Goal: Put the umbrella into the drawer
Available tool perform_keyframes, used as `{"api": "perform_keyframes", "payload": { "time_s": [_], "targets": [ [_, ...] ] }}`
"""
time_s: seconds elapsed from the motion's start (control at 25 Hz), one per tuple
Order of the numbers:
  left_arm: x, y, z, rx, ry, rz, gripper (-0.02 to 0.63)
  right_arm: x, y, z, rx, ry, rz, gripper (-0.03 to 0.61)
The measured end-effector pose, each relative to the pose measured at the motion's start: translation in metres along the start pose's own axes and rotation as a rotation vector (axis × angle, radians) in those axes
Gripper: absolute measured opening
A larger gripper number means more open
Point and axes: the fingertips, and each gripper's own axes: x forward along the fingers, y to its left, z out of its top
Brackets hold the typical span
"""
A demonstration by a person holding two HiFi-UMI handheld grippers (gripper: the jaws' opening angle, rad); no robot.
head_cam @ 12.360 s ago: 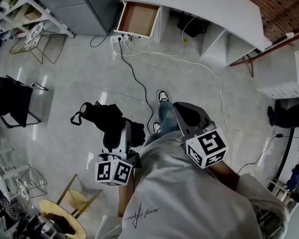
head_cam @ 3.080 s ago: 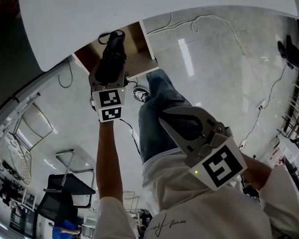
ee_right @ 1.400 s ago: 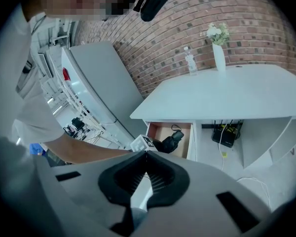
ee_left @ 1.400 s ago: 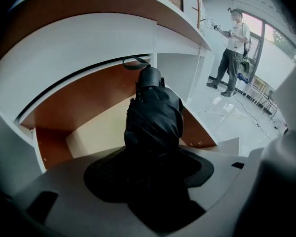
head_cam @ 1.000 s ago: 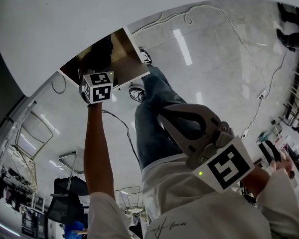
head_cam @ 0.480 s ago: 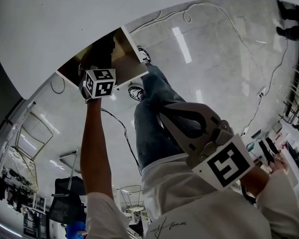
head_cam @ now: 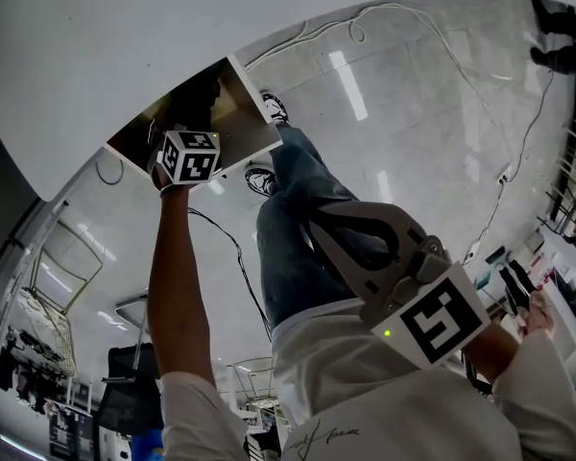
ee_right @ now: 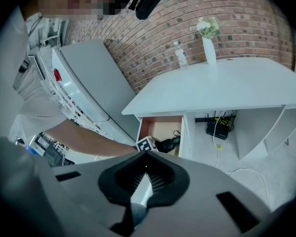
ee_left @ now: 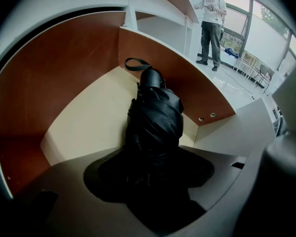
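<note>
Looked down on a big white tabletop (head_cam: 125, 56) with a pale, shiny floor (head_cam: 432, 123) next to it. Saw the drawer (ee_left: 89, 112) open under the tabletop's edge, with brown walls and a light bottom. Had one bare arm stretched out to the drawer, and a leg in blue jeans (head_cam: 298, 229) on the floor just beside it. Had the left tool (ee_left: 153, 167) up at the open drawer, with its marker cube on top in the head view. Had this tool clamped on the near end of the black umbrella (ee_left: 155, 122). Had the folded umbrella inside the drawer, pointing away from the tool to the far corner, with its far end down on the light bottom near the brown back wall. Saw the thin black strap (ee_left: 134, 61) in a loop at that far end, right by the wall. Held the right tool (ee_right: 140, 191) low over the jeans leg, well apart from the drawer. Had its jaws pressed together with nothing in them.
</note>
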Motion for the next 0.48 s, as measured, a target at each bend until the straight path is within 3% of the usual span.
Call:
{"api": "perform_keyframes", "payload": {
  "time_s": [0.48],
  "targets": [
    [0.007, 0.0007, -0.0021, 0.021, 0.0, -0.002, 0.287, 0.0012, -0.0027, -0.0005, 0.024, 0.012, -0.011, 0.015]
  ]
}}
